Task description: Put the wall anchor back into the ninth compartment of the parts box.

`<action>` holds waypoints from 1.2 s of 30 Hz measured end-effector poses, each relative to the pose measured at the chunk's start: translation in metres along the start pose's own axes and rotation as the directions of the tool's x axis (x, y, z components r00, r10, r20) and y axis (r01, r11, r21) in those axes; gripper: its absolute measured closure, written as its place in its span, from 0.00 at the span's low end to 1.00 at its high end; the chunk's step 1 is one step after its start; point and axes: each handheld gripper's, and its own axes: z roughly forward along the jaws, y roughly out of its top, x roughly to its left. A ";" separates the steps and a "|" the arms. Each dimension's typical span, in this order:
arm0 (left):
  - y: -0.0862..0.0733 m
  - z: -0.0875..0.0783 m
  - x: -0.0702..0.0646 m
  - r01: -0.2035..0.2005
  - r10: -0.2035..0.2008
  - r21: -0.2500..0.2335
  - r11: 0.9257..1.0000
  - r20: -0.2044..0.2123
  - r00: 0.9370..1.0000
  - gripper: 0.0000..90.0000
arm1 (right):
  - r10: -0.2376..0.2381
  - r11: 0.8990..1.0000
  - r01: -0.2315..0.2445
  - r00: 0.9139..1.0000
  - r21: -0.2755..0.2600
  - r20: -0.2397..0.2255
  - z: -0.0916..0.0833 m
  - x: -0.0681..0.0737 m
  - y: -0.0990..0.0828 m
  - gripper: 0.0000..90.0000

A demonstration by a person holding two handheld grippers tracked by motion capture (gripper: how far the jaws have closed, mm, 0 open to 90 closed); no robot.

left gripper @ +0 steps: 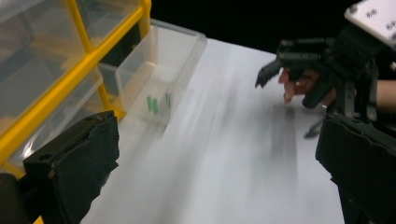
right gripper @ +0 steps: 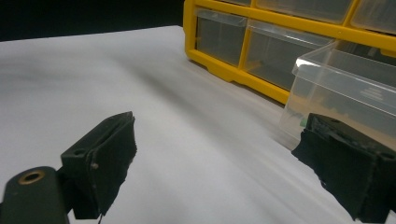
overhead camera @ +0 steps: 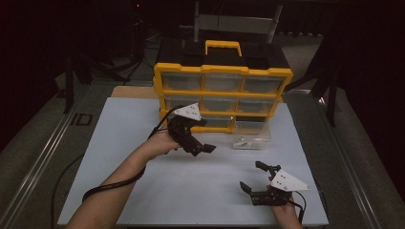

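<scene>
My left gripper (overhead camera: 203, 147) hovers beside the pulled-out clear drawer (overhead camera: 251, 134) on the white desk (overhead camera: 143, 143), jaws released; my right gripper (overhead camera: 255, 177) too — spread, empty. Small green parts (left gripper: 158, 103) lie inside, perhaps. No readable writing — too blurred.

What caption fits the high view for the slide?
Two hand-held grippers, left and right, both open over a white mat beside a clear drawer pulled from a yellow organizer.
</scene>
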 end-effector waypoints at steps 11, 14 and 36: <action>-0.047 -0.029 -0.014 0.019 -0.019 -0.028 0.999 -0.018 1.000 0.00 | 0.002 1.000 -0.002 1.000 0.005 -0.003 0.001 0.001 -0.001 0.11; -0.055 -0.034 -0.017 0.020 -0.020 -0.029 0.999 -0.019 1.000 0.00 | 0.002 1.000 -0.002 1.000 0.005 -0.002 0.001 0.001 -0.001 0.11; -0.139 -0.075 -0.037 0.106 -0.115 -0.087 0.991 -0.107 0.988 0.00 | -0.002 1.000 0.002 1.000 0.007 0.002 0.002 0.001 0.000 0.11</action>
